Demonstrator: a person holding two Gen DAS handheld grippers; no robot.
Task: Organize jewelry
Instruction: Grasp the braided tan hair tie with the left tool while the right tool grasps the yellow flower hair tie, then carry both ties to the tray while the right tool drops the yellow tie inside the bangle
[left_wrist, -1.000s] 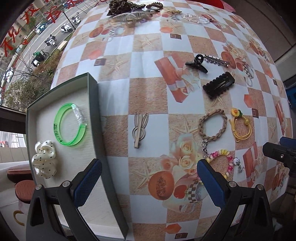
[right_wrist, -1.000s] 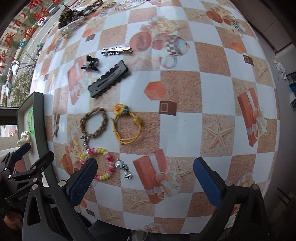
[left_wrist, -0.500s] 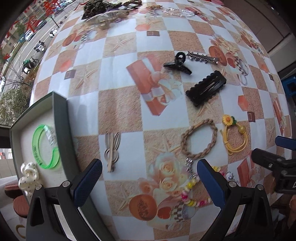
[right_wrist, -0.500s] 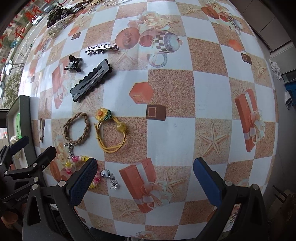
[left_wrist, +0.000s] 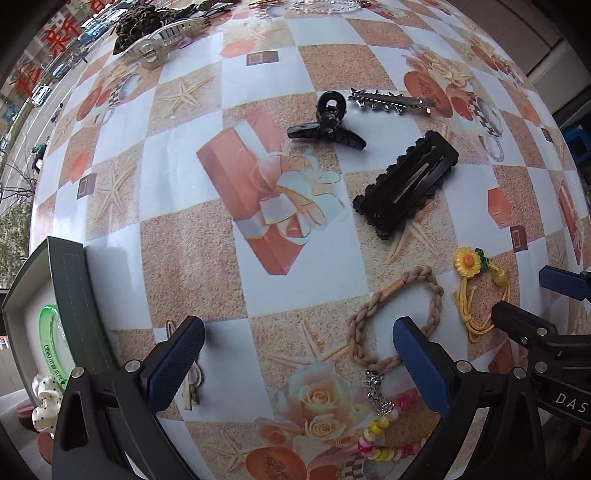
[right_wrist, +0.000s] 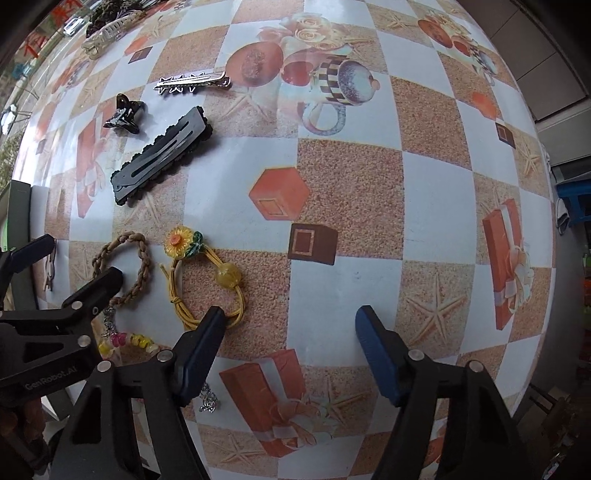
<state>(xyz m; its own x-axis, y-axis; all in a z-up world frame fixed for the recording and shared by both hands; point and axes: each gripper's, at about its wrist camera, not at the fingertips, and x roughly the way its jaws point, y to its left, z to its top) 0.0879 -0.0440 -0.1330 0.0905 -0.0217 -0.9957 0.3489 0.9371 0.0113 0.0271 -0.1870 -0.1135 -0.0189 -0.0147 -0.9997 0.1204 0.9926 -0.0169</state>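
Two pieces stored: a green bangle (left_wrist: 50, 339) and a white polka-dot scrunchie (left_wrist: 44, 400) lie in the dark green box (left_wrist: 79, 295) at the table's left edge.
Left to sort: black claw clip (left_wrist: 327, 125), silver spiked clip (left_wrist: 389, 101), black scalloped snap clip (left_wrist: 406, 182), braided tan bracelet (left_wrist: 397, 317), yellow sunflower hair tie (right_wrist: 201, 275), beaded bracelet (left_wrist: 384, 439) and a pale clip (left_wrist: 190, 376) by the box, all loose on the patterned tablecloth (left_wrist: 192, 254). By my estimate, the job is only begun.
Left gripper (left_wrist: 297, 360): jaws spread wide, holding nothing, hovering over the braided bracelet and pale clip.
Right gripper (right_wrist: 290, 350): jaws wide apart, empty, its left finger just at the yellow tie's lower loop.
Hard to make out: a heap of dark and clear pieces (left_wrist: 155, 33) at the far edge is too distorted to name; the box's near end is cut off; the pale clip sits half behind a finger.
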